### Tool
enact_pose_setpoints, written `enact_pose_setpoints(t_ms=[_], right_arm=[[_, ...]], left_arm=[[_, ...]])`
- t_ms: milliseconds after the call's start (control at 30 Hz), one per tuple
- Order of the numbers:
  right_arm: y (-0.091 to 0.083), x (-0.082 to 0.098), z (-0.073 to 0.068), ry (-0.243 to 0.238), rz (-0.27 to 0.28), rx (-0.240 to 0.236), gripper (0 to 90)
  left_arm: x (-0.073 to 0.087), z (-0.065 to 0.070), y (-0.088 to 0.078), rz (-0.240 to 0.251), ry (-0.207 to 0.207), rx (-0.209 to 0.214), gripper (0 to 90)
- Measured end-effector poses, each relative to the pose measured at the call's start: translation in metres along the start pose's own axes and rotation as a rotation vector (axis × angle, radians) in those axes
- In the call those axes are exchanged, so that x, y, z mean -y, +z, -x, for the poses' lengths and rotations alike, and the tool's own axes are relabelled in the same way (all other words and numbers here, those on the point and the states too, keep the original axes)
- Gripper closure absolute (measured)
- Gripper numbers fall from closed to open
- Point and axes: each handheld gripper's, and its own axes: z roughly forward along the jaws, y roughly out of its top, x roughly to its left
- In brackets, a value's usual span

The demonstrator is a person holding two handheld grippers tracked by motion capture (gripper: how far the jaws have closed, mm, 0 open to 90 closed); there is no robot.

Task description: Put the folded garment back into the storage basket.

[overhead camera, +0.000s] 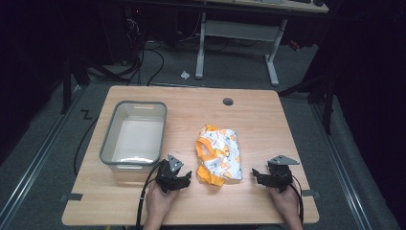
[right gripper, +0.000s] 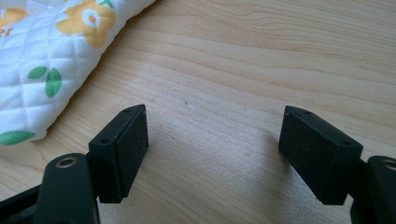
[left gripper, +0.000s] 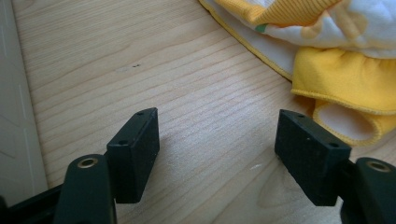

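Nowhere on the cloth, the tub or the grippers can any brand, label or writing be read; the print on the fabric is pictures alone.

That small garment [overhead camera: 218, 154] lies crumpled on the wooden table [overhead camera: 268, 120], a little right of the middle and toward the person's edge, between the two grippers. It is white quilted cloth scattered with orange flowers and green leaves, trimmed in yellow-orange binding. In the left gripper view its plain yellow part [left gripper: 345, 79] bunches at the near corner, with a bound opening showing a white lining. In the right gripper view the quilted stitching of the garment [right gripper: 51, 51] is clear, its folded edge resting flat on the wood.

Left of it stands a grey plastic tub [overhead camera: 109, 139] with a pale inside, apart from the cloth.

Both hands come in from the bottom edge, resting low at the table. The left gripper [overhead camera: 180, 175] points toward the garment's near left corner, close to it but not touching; its jaws stand apart over bare wood, nothing between them. The right gripper [overhead camera: 261, 175] sits on the other side, near the cloth's right edge and also clear of it, its jaws likewise spread with only table between them. Cables trail back from each gripper past the wrists.
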Motion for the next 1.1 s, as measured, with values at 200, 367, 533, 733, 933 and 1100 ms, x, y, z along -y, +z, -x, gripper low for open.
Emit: enact_pose_setpoints(t_ms=[200,367,533,733,933,1100], right_arm=[[0.0001,0.0000,0.0001,-0.001,0.000,0.000,24.4],[0.0001,-0.0001,0.0001,0.001,0.000,0.000,24.4],[0.0001,-0.0001,0.0001,-0.001,0.000,0.000,24.4],[0.0001,-0.0001,0.0000,0.000,0.000,0.001,24.4],[0.0001,-0.0001,0.0000,0.001,0.000,0.001,24.4],[0.0001,-0.0001,0.0000,0.000,0.000,0.001,24.4]], left_arm=[[0.0001,0.0006,0.0000,0.002,-0.002,-0.005,30.9],[0.0000,0.0005,0.0000,0.000,-0.002,-0.003,30.9],[-0.0001,0.0004,0.0003,0.001,-0.005,-0.006,30.0],[-0.0004,0.0008,0.0007,-0.002,-0.004,-0.003,27.9],[-0.0009,0.0014,0.0013,-0.005,0.000,0.001,26.1],[-0.0010,0.0014,0.0016,-0.006,0.004,0.004,25.1]])
